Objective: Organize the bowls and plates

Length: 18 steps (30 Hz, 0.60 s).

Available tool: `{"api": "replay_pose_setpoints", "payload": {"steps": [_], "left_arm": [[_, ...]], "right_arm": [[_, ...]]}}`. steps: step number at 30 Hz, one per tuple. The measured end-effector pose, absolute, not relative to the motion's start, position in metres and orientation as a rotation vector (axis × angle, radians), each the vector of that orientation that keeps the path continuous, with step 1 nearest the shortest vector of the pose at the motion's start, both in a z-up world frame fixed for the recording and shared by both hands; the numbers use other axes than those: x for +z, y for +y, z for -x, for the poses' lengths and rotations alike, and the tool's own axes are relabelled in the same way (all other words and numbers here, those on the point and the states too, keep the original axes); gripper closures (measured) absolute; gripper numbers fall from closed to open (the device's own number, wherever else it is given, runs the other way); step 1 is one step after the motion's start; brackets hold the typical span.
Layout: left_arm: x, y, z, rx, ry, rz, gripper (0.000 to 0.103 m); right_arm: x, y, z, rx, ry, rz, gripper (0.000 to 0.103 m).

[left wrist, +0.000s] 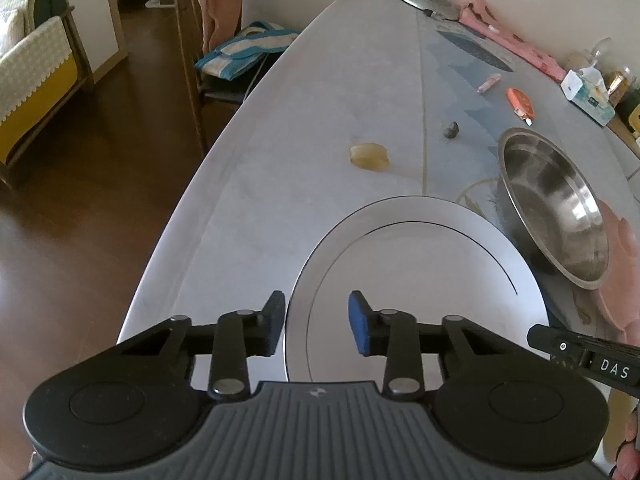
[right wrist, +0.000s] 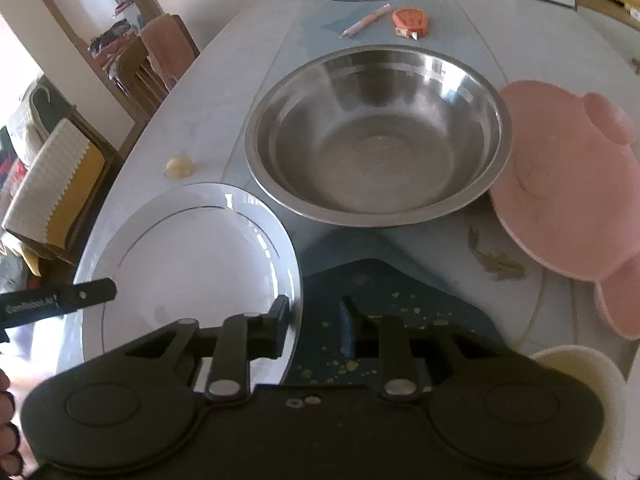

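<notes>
A white plate with a thin dark ring lies on the table near its left edge; it also shows in the right wrist view. My left gripper is open, its fingers straddling the plate's near left rim. A steel bowl stands behind the plate, also in the left wrist view. A pink plate with round ears lies right of the bowl. My right gripper is open and empty, low over the table at the white plate's right rim.
A cream cup stands at the near right. A yellowish lump, a small dark lump, a pink pen and an orange tape dispenser lie further back. A tissue box stands by the wall. A chair stands left of the table.
</notes>
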State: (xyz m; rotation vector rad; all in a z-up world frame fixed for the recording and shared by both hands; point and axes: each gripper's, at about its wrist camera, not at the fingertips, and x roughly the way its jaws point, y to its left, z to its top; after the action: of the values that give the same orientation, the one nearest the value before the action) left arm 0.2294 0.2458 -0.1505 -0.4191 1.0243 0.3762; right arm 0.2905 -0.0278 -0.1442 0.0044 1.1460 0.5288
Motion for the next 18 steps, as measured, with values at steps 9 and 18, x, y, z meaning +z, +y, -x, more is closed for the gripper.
{"api": "replay_pose_setpoints", "payload": {"steps": [9,18], "left_arm": [[-0.155,0.252,-0.233,0.4,1.04,0.413,0.089],[-0.156,0.249,-0.228,0.396,1.039,0.387,0.091]], "right_arm": [[-0.143,-0.027,-0.289,0.554,1.162,-0.024,0.095],[-0.139,-0.017,-0.288,0.536,1.144,0.007,0.096]]}}
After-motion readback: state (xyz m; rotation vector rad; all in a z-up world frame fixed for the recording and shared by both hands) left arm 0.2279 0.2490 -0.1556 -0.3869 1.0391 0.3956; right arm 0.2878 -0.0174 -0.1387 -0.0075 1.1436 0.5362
